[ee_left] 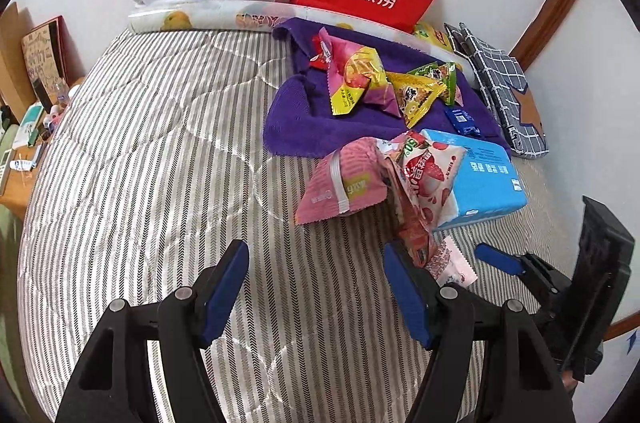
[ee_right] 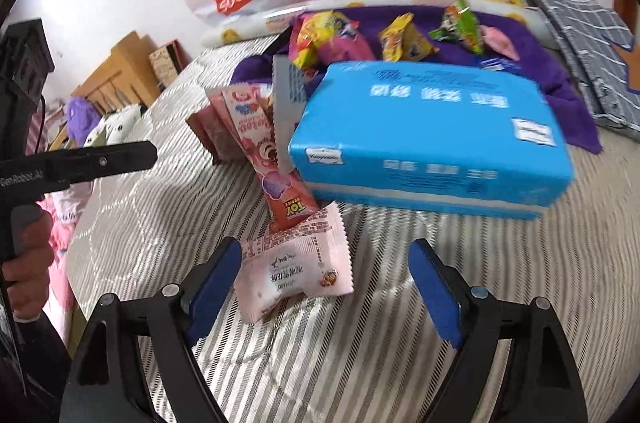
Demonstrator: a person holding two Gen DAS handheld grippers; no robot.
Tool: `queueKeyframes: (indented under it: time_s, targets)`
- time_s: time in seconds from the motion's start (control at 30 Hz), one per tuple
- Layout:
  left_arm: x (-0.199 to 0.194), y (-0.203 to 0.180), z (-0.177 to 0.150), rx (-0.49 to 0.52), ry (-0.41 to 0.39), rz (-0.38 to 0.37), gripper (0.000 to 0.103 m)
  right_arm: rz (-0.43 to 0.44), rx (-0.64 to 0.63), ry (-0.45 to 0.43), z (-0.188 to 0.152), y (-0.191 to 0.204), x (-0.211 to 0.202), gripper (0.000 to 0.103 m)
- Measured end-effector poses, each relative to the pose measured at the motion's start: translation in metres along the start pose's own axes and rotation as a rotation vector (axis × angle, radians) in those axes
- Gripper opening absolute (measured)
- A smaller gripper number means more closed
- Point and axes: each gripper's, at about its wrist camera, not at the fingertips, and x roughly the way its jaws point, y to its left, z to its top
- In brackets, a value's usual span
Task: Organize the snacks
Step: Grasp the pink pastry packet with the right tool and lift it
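Striped bedding [ee_right: 380, 343] carries a pale pink snack packet [ee_right: 294, 269] lying between the spread right tongs [ee_right: 326, 265], nearer their left finger; left tongs [ee_left: 316, 269] gape empty.

The room is evenly bright, with soft daylight and only faint shadows on the striped bedcover [ee_left: 160, 143]. The left view is sharp. The right view is smeared by motion; print on the blue box [ee_right: 432, 135] blurs. Both views bulge, with black corners, and the white wall [ee_left: 592, 71] is washed out.
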Motion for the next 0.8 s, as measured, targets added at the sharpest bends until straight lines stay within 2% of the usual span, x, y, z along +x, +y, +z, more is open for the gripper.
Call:
queueKeyframes:
  time_s: [0.1,0.17,0.23,0.6,0.7,0.77,0.8]
  targets:
    - [0.002,0.004,0.001,-0.006,0.001,-0.001,0.068,0.056,-0.004,0.034,-0.001,0.002,0.011,0.086]
    - [0.003,0.006,0.001,-0.008,0.002,0.001,0.068,0.061,-0.032,0.022,-0.004,0.007,0.012,0.093]
    - [0.004,0.008,0.001,-0.011,0.006,-0.001,0.068,0.055,-0.072,0.031,-0.008,0.015,0.014,0.095]
    - [0.010,0.007,0.003,-0.006,0.010,0.001,0.068,-0.123,-0.258,0.036,-0.014,0.046,0.031,0.098]
    - [0.010,0.004,0.002,0.006,0.004,-0.006,0.068,-0.111,-0.257,0.012,-0.014,0.044,0.029,0.086]
    - [0.011,0.000,0.002,0.026,0.004,0.000,0.068,-0.107,-0.258,0.006,-0.014,0.040,0.022,0.071]
    - [0.013,-0.003,0.003,0.038,0.004,0.008,0.068,-0.104,-0.262,0.003,-0.015,0.039,0.020,0.067]
